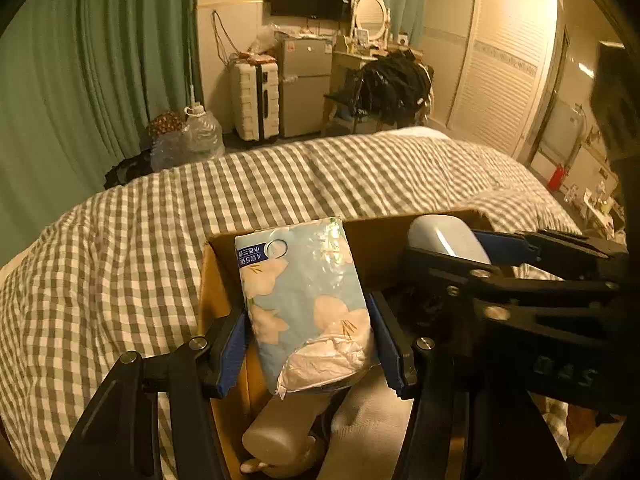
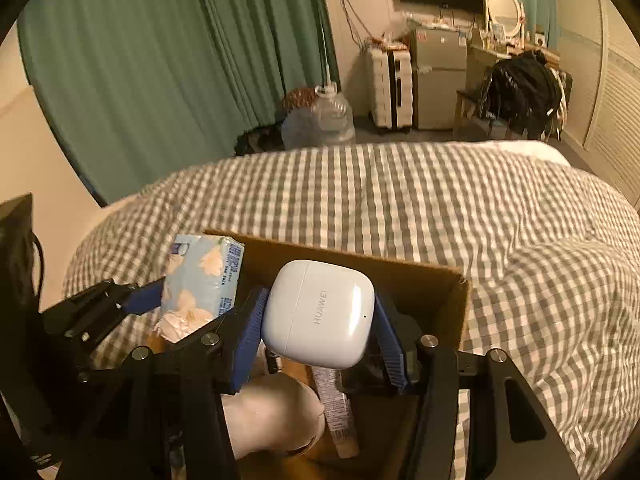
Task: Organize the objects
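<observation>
My left gripper (image 1: 308,336) is shut on a blue floral tissue pack (image 1: 304,304) and holds it over the left side of an open cardboard box (image 1: 218,280) on the bed. My right gripper (image 2: 320,320) is shut on a white Huawei earbuds case (image 2: 320,312) over the same box (image 2: 452,304). The tissue pack (image 2: 200,284) and left gripper show at the left in the right wrist view; the earbuds case (image 1: 444,238) shows at the right in the left wrist view. Inside the box lie a pale bottle (image 1: 280,428), a white sock (image 1: 368,420) and a tube (image 2: 336,408).
The box rests on a grey-and-white checked duvet (image 1: 120,260). Beyond the bed are green curtains (image 1: 100,60), a water jug (image 1: 204,132), a white suitcase (image 1: 256,100), a small fridge (image 1: 304,84), a chair with dark clothes (image 1: 392,84) and a wardrobe (image 1: 500,60).
</observation>
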### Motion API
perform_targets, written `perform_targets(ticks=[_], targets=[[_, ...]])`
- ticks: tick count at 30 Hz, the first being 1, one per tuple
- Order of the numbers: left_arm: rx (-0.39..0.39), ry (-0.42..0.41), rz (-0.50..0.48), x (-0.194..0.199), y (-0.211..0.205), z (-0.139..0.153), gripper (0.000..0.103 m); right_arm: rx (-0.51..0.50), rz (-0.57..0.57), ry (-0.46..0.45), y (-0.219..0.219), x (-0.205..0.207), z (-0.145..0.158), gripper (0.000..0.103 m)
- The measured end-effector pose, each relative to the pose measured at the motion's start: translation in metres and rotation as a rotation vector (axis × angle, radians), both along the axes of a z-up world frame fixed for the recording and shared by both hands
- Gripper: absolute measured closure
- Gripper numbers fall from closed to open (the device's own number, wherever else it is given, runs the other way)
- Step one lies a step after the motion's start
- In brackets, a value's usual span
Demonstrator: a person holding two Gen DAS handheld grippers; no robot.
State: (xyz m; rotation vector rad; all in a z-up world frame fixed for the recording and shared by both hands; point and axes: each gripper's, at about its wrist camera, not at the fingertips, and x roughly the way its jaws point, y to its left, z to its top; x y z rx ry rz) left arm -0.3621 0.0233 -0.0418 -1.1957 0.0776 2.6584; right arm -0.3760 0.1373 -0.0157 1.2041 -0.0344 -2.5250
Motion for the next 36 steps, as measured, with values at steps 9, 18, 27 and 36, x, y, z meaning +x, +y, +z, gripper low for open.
perform_targets(ticks=[9, 18, 27, 36], targets=[[-0.046, -0.083, -0.022, -0.006, 0.003, -0.033, 0.045, 0.026, 0.015, -0.079, -0.006, -0.022, -0.036, 0.051], [-0.025, -0.057, -0.033, 0.000, 0.006, -0.033, 0.041, -0.013, 0.004, -0.081, 0.002, -0.020, -0.037, 0.051], [-0.020, 0.013, 0.023, 0.014, 0.000, -0.003, 0.009, -0.096, -0.029, -0.019, 0.005, -0.007, -0.007, 0.017], [-0.031, 0.122, 0.070, 0.046, -0.010, 0.064, 0.004, -0.090, -0.088, 0.114, 0.003, 0.029, 0.059, 0.005]])
